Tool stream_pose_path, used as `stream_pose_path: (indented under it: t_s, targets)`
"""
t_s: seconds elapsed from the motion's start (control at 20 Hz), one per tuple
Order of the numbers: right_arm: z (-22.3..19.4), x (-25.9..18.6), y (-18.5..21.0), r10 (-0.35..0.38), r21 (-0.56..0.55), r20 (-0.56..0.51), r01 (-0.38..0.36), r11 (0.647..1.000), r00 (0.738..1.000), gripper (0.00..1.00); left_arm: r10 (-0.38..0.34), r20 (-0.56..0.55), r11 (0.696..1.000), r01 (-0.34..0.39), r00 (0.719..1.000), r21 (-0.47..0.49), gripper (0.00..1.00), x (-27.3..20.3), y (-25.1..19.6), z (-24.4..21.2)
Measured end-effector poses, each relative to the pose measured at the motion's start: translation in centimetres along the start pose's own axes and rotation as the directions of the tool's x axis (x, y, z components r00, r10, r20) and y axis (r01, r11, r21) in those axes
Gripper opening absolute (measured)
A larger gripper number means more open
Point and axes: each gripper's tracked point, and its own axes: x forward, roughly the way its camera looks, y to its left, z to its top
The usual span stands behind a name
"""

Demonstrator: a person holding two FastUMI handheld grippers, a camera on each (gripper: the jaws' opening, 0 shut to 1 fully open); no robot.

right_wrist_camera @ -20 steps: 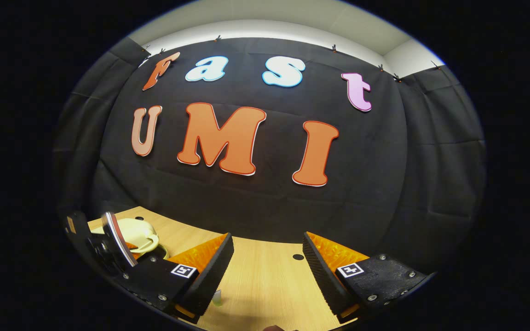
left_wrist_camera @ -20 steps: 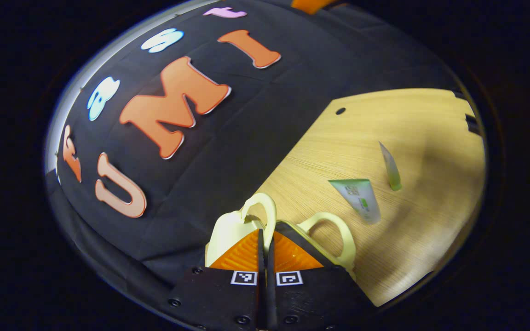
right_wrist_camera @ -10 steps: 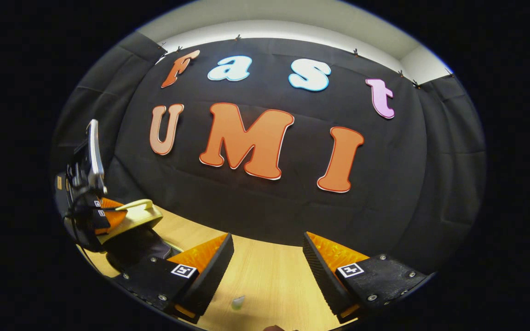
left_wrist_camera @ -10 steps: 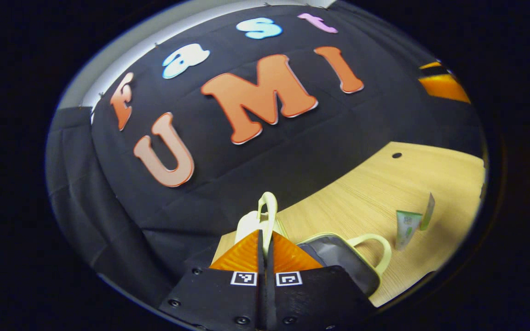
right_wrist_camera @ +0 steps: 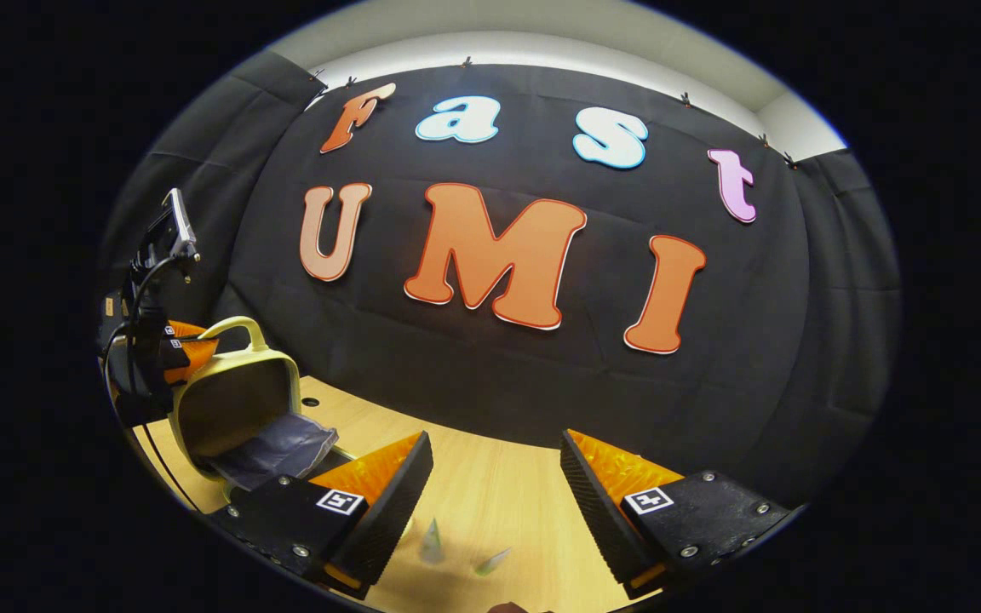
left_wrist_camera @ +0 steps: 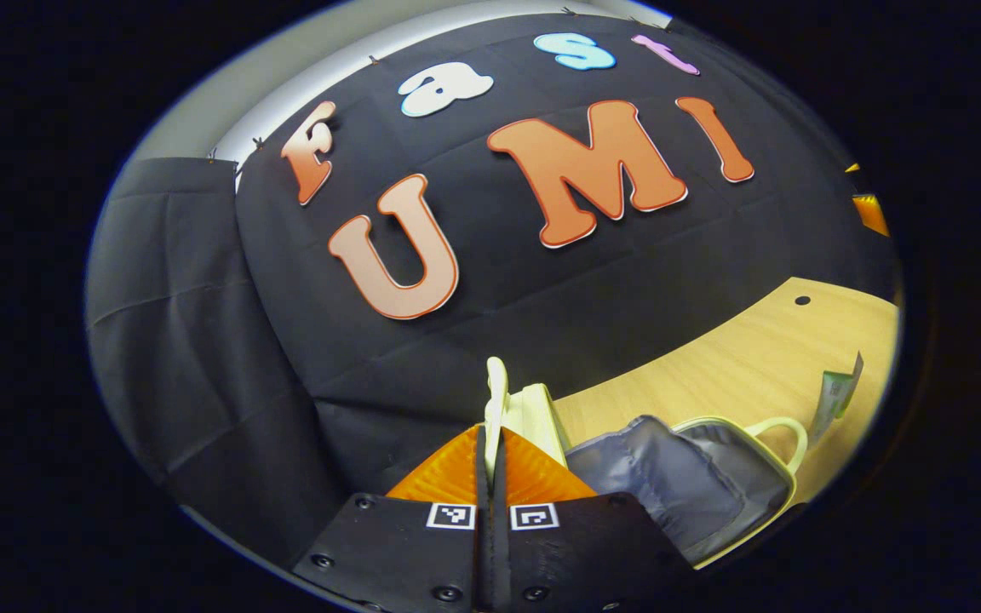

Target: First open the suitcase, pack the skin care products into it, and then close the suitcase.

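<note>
Left tongs (left_wrist_camera: 490, 451) are pinching together on the pale yellow handle (left_wrist_camera: 496, 400) of the suitcase lid (left_wrist_camera: 533, 413), both fingers (left_wrist_camera: 448, 472) pressing the handle's thin edge between them. Seen from the right gripper view, the same left tongs (right_wrist_camera: 180, 349) are gripping that lid (right_wrist_camera: 235, 400) at its handle (right_wrist_camera: 239, 325), with the lid standing nearly upright over the counter (right_wrist_camera: 490, 502). In the left gripper view, the suitcase (left_wrist_camera: 695, 485) is lying open on the counter (left_wrist_camera: 737, 366), its grey fabric lining (left_wrist_camera: 669, 481) showing inside the lower half, whose own yellow handle (left_wrist_camera: 784, 434) is arching toward the counter's edge.

Right tongs (right_wrist_camera: 495, 477) are hovering above the light wood with their fingers (right_wrist_camera: 388, 502) wide apart and nothing between them. Two skin care tubes (pale green, small and blurred) are lying on the counter just below those tongs, one (right_wrist_camera: 431, 541) beside the other (right_wrist_camera: 490, 560). From the left gripper view, the tubes (left_wrist_camera: 835, 393) are sitting close together on the counter just beyond the suitcase, outside it. A small dark hole (left_wrist_camera: 802, 300) is marking the counter near the black cloth wall (left_wrist_camera: 201, 340).
</note>
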Motion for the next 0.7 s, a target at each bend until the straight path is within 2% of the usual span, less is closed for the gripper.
stream_pose_path:
  t_s: [0.1,0.35,0.5,0.7]
  targets:
    - [-0.1,0.0,1.5,0.001,0.008,-0.01,-0.001,1.0,1.0,0.95,0.015,-0.017,1.0,-0.015,1.0,-0.005,0.01,0.3,2.1,-1.8]
    - [-0.6,-0.4,4.6,0.001,0.012,-0.046,0.0,1.0,0.999,0.95,0.042,-0.098,0.992,-0.054,0.994,-0.116,0.01,2.5,7.4,-7.7]
    - [-1.4,-1.1,5.8,0.002,0.011,-0.084,-0.001,1.0,0.996,0.95,0.069,-0.166,0.985,-0.093,0.984,-0.145,0.01,3.4,10.0,-12.5]
    - [-3.0,-1.7,6.7,0.006,0.015,-0.147,-0.004,1.0,0.989,0.96,0.111,-0.278,0.978,-0.154,0.954,-0.138,0.03,4.6,12.1,-19.3]
